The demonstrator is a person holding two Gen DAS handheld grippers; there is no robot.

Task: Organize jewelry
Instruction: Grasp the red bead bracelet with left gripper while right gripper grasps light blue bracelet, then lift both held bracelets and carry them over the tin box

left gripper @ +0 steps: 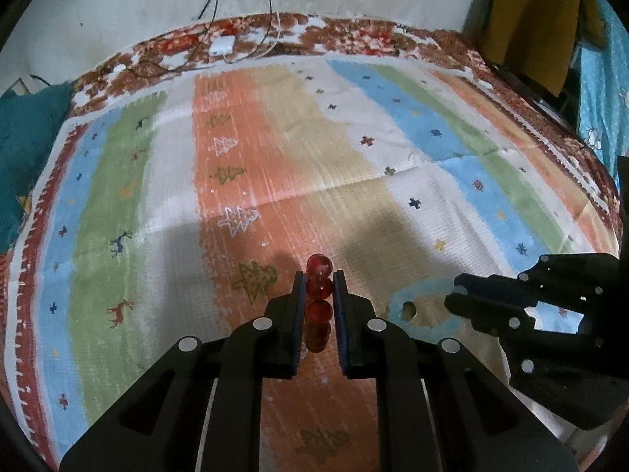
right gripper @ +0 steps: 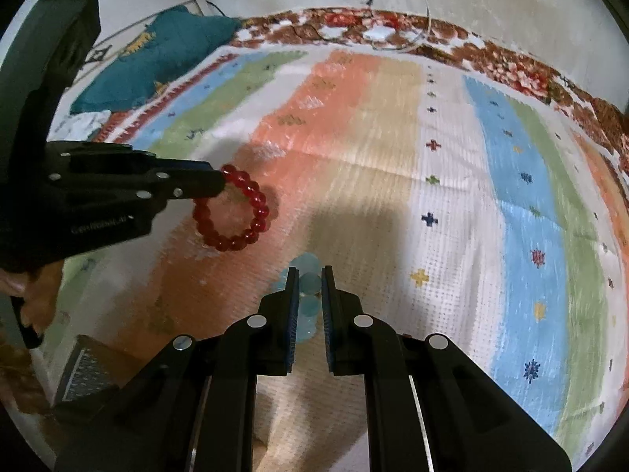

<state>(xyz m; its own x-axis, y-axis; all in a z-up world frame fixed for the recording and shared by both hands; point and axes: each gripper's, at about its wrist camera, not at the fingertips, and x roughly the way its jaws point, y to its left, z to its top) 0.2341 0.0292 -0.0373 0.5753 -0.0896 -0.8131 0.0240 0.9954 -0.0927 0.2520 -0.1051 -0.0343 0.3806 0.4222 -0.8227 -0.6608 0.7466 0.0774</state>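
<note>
My left gripper (left gripper: 319, 281) is shut on a red bead bracelet (left gripper: 319, 303), its beads stacked between the pads. In the right wrist view the same left gripper (right gripper: 220, 181) holds the red bracelet (right gripper: 251, 220) as a ring hanging clear above the striped cloth (right gripper: 452, 196). My right gripper (right gripper: 308, 275) is shut on a pale blue bead bracelet (right gripper: 308, 299). In the left wrist view the right gripper (left gripper: 456, 295) comes in from the right with the pale blue bracelet (left gripper: 409, 299) hanging as a loop at its tips.
The striped cloth (left gripper: 295, 157) covers a bed with a floral border (left gripper: 354, 39). A teal cushion (left gripper: 23, 149) lies at the left edge. A white charger (left gripper: 222, 45) with cables sits at the far side. A grey box (right gripper: 84, 373) stands at the lower left in the right wrist view.
</note>
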